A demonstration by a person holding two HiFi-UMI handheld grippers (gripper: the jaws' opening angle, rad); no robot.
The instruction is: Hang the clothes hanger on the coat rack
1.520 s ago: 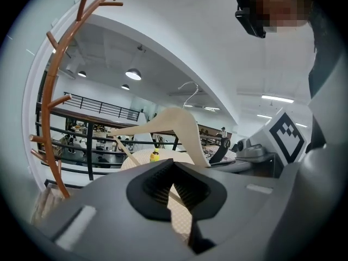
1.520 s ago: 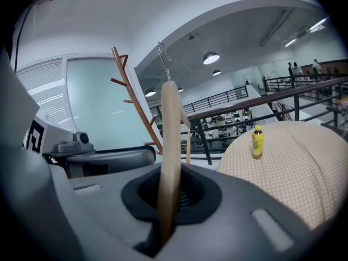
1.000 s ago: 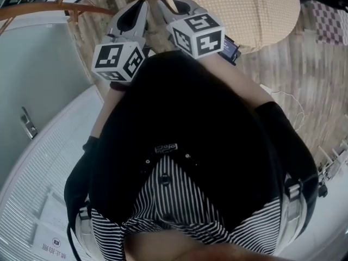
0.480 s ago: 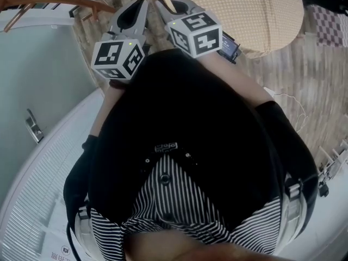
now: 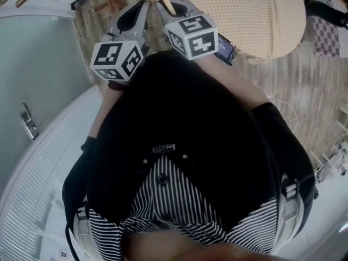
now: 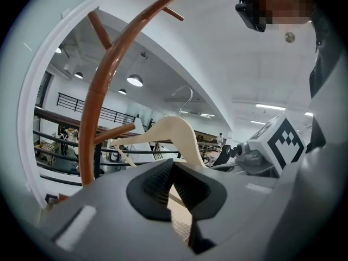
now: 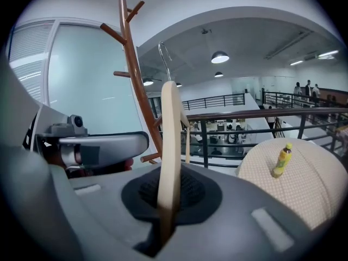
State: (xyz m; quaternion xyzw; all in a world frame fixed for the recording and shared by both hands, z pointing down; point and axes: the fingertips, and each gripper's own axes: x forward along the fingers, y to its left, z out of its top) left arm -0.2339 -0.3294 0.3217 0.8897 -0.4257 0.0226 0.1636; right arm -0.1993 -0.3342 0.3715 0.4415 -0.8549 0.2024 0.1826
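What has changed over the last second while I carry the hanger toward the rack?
In the head view the coat rack branches have slid up toward the top edge and rightward, closer to the grippers; the round table drifted slightly. Nothing was taken or let go. Unchanged: the right gripper tongs still clamp the hanger, and the left gripper stays beside it, tongs together.

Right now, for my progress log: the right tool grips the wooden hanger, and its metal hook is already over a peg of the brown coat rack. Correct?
No. The right tool grips the wooden hanger, but its metal hook is over no peg yet: the right gripper view shows it in open air beside the brown coat rack.
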